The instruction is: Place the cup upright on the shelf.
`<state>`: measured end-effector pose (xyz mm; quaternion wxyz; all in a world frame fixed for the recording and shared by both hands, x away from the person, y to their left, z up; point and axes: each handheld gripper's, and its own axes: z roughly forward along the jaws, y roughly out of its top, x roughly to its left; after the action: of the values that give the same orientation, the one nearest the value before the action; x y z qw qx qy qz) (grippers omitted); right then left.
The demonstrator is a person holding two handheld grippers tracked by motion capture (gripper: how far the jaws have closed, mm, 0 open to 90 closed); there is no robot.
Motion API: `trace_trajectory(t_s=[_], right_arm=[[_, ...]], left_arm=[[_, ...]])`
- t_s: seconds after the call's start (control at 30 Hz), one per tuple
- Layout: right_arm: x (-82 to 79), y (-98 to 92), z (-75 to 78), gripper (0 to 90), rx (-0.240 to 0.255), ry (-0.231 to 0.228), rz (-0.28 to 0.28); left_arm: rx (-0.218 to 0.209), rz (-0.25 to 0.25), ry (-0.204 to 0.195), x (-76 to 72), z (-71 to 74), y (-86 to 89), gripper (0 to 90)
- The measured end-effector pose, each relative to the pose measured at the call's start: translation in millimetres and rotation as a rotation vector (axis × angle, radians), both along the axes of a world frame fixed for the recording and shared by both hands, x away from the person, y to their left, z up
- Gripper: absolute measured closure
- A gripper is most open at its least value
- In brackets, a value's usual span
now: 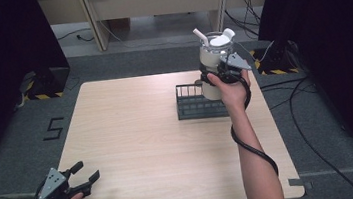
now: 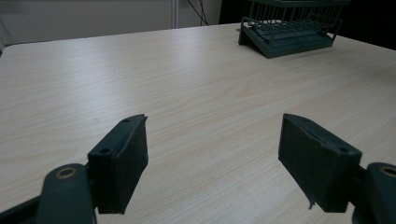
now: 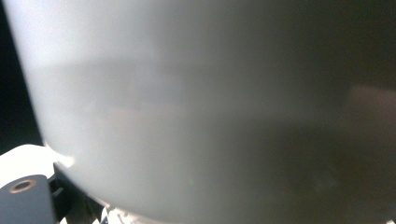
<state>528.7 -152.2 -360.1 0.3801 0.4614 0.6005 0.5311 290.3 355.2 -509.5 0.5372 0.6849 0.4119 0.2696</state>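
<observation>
White jug hangs lifted above the dark rack at the table's far right — the right gripper clamps its side, likely to keep it upright in carrying. Left gripper rests near the front-left corner, jaws wide apart, holding nothing.

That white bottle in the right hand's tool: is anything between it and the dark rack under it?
Nothing visible. The right gripper holds the bottle above the rack's right end, and the rack's near part looks bare. Its far right corner is hidden behind the hand and bottle.
</observation>
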Motion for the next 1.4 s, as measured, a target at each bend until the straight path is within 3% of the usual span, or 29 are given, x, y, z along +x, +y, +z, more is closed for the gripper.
trace_trajectory(t_s=[0.77,1.4], right_arm=[[29.6,3.1,-22.9,9.5,-0.009,0.067,-0.031],[28.4,3.3,-44.3,9.4,-0.019,0.102,-0.033]], left_arm=[[-0.002,-0.004,0.002,0.3,-0.3,-0.1,23.5],[-0.004,-0.007,0.001,0.4,-0.5,-0.5,23.7]])
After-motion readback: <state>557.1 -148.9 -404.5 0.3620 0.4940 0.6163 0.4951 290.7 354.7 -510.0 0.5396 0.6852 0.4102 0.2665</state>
